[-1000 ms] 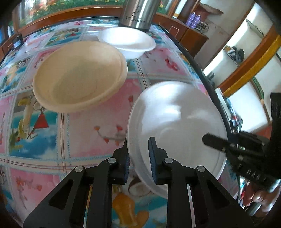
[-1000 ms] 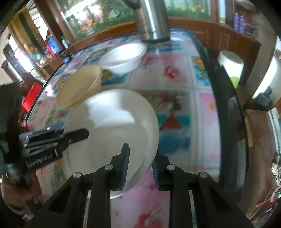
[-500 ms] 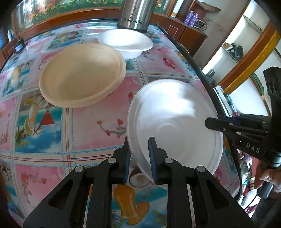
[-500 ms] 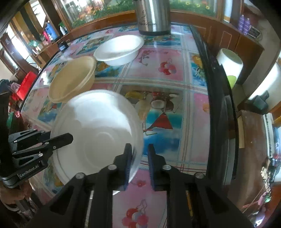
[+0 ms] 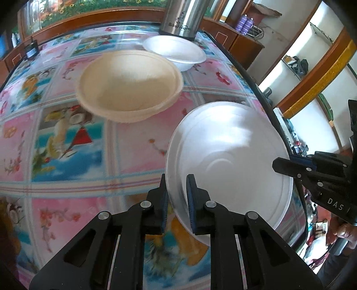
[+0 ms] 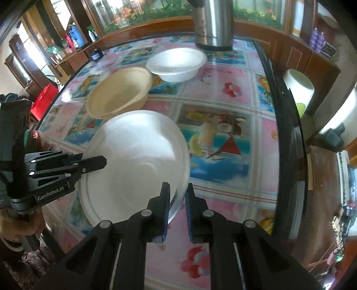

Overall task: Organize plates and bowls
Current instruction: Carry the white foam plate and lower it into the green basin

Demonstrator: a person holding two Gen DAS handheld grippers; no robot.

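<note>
In the left wrist view, the tan bowl (image 5: 129, 84) sits upper left. The white plate (image 5: 229, 160) fills center-right, tilted, cavity upward, round with no long axis. The left gripper (image 5: 176, 198) and right gripper (image 6: 177, 200) each pinch its rim; uneven pulling could bend it.

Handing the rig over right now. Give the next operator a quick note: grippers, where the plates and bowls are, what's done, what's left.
Left gripper: shut on the white plate's near-left rim.
Right gripper: shut on the same plate's opposite rim.
Plate is tilted and appears lifted above the tablecloth.
Tan bowl and white bowl sit apart on the table, in front of the steel flask.
Done: plate picked up. Left: set it down, then stack or group the bowls.
</note>
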